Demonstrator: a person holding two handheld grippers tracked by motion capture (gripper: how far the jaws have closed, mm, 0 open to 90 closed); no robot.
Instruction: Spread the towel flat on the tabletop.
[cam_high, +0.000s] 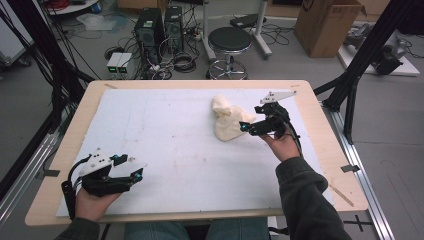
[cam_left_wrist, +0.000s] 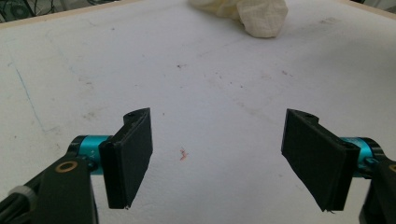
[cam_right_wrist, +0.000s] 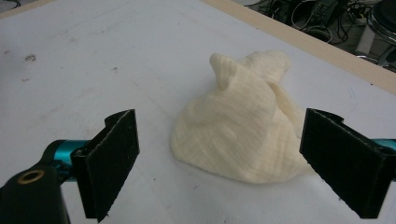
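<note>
Presently: cream cloth, crumpled heap, table's far right. Right gripper wide open, empty, facing it to grasp. Left gripper wide open, empty, parked well apart.

Table, white sheet, crumpled cloth

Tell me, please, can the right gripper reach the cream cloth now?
Probably yes. The right gripper is open and sits right at the edge of the crumpled cream cloth, and in its own view the cloth lies just ahead of the jaws, with nothing between them.
</note>
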